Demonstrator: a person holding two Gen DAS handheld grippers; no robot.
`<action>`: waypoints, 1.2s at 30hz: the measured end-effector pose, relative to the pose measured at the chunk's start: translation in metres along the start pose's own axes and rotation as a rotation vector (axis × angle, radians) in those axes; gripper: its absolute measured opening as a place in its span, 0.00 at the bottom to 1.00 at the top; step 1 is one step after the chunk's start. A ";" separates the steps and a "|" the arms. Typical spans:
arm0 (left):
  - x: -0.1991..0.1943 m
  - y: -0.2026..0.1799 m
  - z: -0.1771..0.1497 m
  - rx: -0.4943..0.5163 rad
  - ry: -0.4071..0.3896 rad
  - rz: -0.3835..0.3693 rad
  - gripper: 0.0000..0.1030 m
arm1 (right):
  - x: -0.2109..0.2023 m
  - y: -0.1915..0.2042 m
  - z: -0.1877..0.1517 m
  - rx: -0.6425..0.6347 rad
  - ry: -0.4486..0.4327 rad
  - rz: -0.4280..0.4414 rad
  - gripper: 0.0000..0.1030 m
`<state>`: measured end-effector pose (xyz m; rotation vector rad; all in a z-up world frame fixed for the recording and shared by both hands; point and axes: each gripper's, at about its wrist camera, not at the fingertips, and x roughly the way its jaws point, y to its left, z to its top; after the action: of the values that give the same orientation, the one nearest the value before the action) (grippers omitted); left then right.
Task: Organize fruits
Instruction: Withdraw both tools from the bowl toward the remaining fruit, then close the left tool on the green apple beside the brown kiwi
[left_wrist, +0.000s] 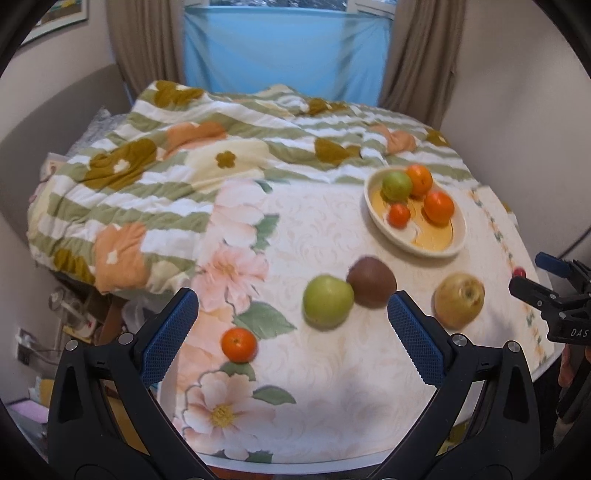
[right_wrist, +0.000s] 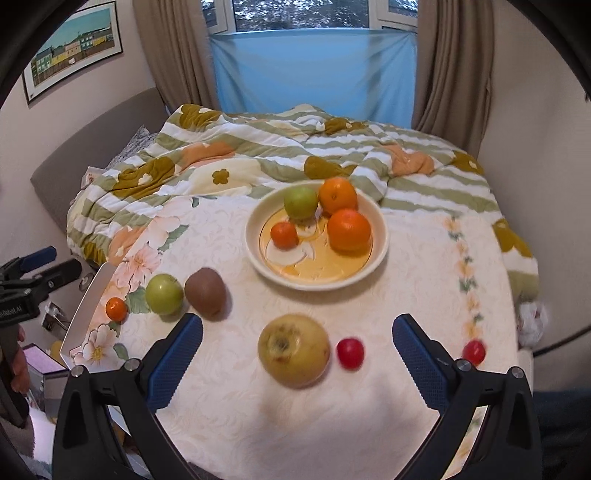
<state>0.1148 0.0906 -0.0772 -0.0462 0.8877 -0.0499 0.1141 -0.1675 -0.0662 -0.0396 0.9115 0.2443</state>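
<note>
A cream bowl on the table holds a green apple, two oranges and a small tangerine; it also shows in the left wrist view. Loose on the cloth lie a yellow pear, a brown kiwi, a green apple, a small tangerine and two small red fruits. My left gripper is open and empty, above the loose apple and kiwi. My right gripper is open and empty, around the pear from above.
The table wears a cream floral cloth. A striped flowered quilt lies on the bed behind it. Table edges fall off at left and right. Curtains and a blue sheet hang at the window.
</note>
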 end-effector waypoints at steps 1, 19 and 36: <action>0.005 -0.001 -0.003 0.014 0.007 -0.007 1.00 | 0.001 0.002 -0.004 0.004 -0.002 -0.003 1.00; 0.105 -0.010 -0.017 0.146 0.156 -0.189 0.95 | 0.056 0.025 -0.041 0.040 0.029 -0.133 1.00; 0.140 -0.025 -0.014 0.223 0.228 -0.175 0.68 | 0.077 0.025 -0.035 0.032 0.047 -0.128 0.97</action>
<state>0.1912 0.0565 -0.1926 0.0925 1.0996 -0.3224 0.1266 -0.1333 -0.1459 -0.0747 0.9558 0.1101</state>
